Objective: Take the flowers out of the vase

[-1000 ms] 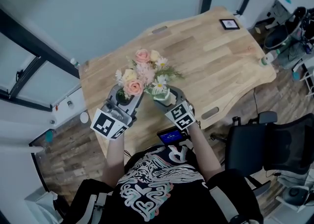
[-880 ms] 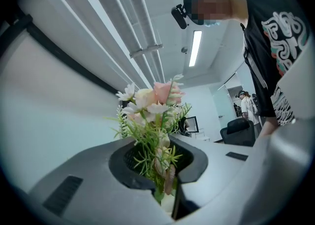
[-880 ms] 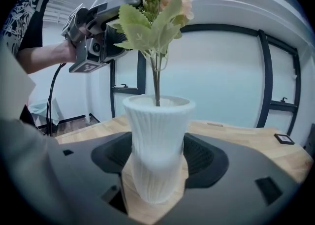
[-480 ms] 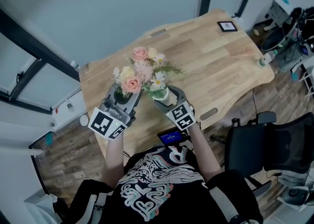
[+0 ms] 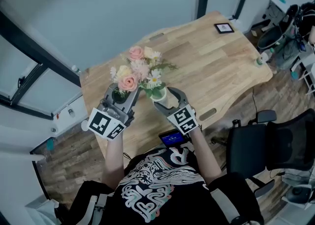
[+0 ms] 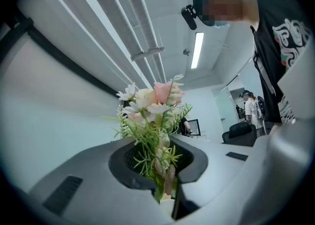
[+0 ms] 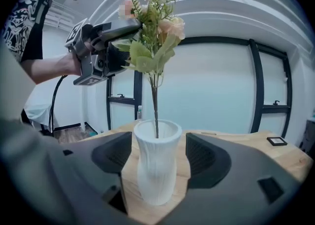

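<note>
Left gripper (image 5: 120,96) closed on green stems of pink-cream flowers (image 5: 139,70), bunch raised. Right gripper (image 5: 169,97) clamps ribbed, waisted white vase (image 7: 156,162); one thin stem inside mouth. Pale wood table (image 5: 211,61), curved edge; plank floor (image 5: 64,155).

Pink/cream flowers (image 5: 139,69) upright, thin stem w/in white ribbed vase (image 7: 156,167), vase upright.

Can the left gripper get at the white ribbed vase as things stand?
Probably not: the left gripper is shut on the stems of the pink, cream and white flower bouquet, and the right gripper appears to clasp the white ribbed vase from both sides.
</note>
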Available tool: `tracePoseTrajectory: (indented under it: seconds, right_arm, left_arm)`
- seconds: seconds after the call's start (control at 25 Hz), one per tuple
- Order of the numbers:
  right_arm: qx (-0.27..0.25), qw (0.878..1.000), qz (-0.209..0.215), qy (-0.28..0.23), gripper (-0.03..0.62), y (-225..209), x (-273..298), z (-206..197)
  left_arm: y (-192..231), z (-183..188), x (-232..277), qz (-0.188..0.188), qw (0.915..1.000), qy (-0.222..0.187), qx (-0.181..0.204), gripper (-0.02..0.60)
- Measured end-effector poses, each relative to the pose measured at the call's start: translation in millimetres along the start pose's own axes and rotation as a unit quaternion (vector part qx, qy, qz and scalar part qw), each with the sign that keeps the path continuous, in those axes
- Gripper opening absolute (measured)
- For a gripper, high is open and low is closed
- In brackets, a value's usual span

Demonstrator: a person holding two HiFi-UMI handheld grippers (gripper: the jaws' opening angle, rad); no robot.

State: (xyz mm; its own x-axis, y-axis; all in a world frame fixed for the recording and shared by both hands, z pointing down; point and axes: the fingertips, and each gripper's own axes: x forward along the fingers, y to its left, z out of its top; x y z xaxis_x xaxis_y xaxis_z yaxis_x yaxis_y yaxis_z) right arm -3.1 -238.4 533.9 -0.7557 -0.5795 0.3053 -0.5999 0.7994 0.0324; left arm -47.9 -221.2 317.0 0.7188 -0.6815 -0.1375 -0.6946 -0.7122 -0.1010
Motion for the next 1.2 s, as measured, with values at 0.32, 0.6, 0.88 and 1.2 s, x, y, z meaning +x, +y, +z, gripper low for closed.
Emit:
tracePoseTrajectory:
  seconds: [0.32, 0.6, 0.88, 1.2]
  right_arm:
    - [-0.002, 0.999, -0.008, -0.046, 0.330, 12, -30, 34]
    - [-0.030, 0.992, -0.047, -0.112, 0.318, 13, -66, 74]
    - [-0.009, 0.980, -0.093, -0.173, 0.006, 4, -97, 102]
    - [0.014, 0.980, -0.103, -0.169, 0.006, 10, -111, 93]
  left_arm:
    - [-8, 16, -11, 0.010, 0.9997, -0.020, -0.005, 0.067]
    - [-14, 42, -21, 0.018, 0.9989, -0.044, -0.001, 0.067]
    - [-7, 56, -38, 0.030, 0.9976, -0.061, -0.012, 0.067]
    - [-5, 67, -65, 0.055, 0.9956, -0.073, -0.023, 0.067]
